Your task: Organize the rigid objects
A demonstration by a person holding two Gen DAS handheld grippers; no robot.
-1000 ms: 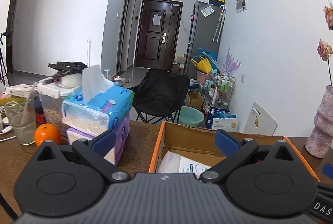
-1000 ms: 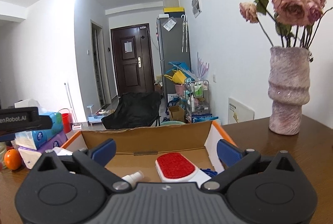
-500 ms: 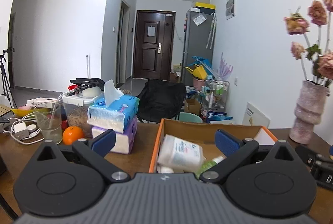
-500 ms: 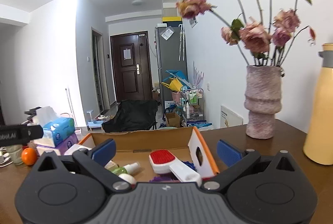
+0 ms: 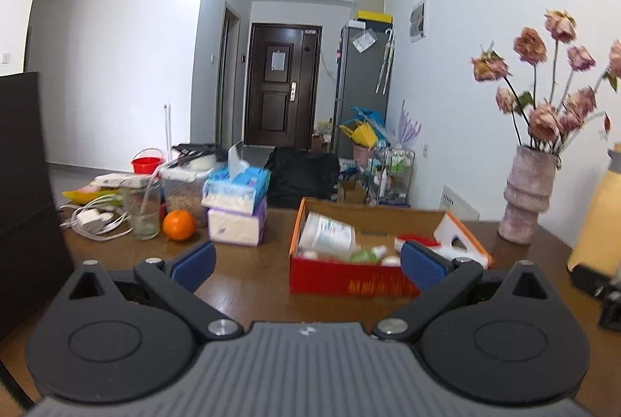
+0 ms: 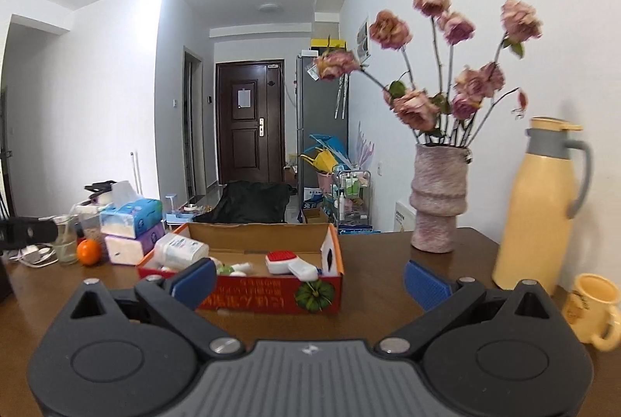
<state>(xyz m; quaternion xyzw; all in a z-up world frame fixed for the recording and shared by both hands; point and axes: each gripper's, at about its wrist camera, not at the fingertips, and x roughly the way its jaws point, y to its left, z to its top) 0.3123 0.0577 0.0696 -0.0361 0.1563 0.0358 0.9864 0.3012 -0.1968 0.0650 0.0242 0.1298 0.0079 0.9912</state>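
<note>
Landmark: the cardboard box sits on the brown table; every place below is told from it.
Left gripper: its two blue pads are spread wide with nothing between them. It hangs a little way in front of the box.
Right gripper: also spread wide and holding nothing, in front of the box and a bit to its right.
Things in the box: a white tub leans at the left end. A red-topped brush lies near the right end. Small bottles lie between them.
How they will feel: I think they are all hard plastic and light. The tub is round and smooth, so it may slip; grab it across its middle. The brush looks easiest to take by its white handle.
Outside the box: tissue packs and an orange to the left, a vase and a yellow jug to the right.
Hard to see: the box's front wall hides the bottoms of the things inside. The left view is blurry, so labels cannot be read. I cannot count the little bottles.
</note>
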